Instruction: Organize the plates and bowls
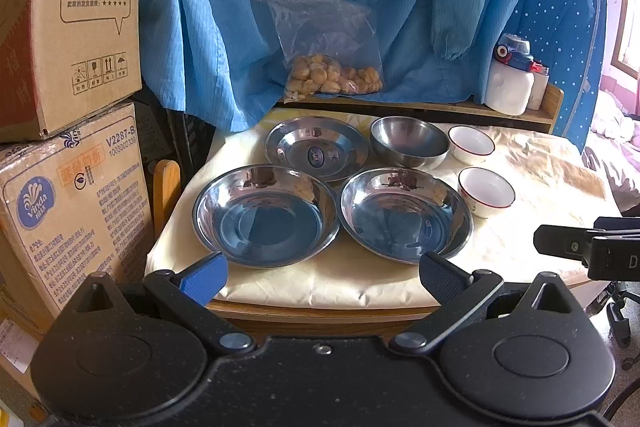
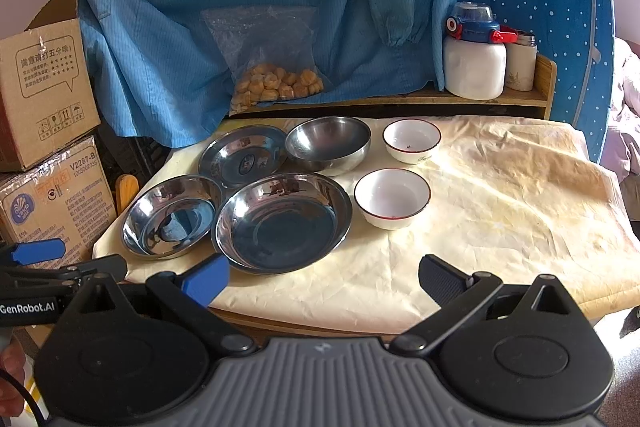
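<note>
Both hand-held grippers hover at the near edge of the tabletop [image 2: 500,227], which is draped in a cream cloth. The left hand-held gripper [image 1: 322,273] has its fingers spread wide and holds nothing; the right hand-held gripper [image 2: 324,277] is likewise spread and empty.

Nothing is stacked yet. Two large shiny steel plates lie side by side near the front: the near-left steel plate [image 1: 265,215] and the near-right steel plate [image 1: 406,213], close together, though whether their rims touch I cannot tell. Behind them lies a smaller steel plate with an oval sticker [image 1: 317,147], and to its right a deep steel bowl [image 1: 410,142]. Further right stand two white ceramic bowls with red rims, the far white bowl [image 2: 412,140] and the near white bowl [image 2: 392,197], apart from each other.

The steel plates should be light, stiff and slippery; a pinch across the raised rim looks the surest hold, and nesting them may clatter or slide. The ceramic bowls are likely heavier and chip easily, so grip the wall just below the rim and set down gently.
</note>
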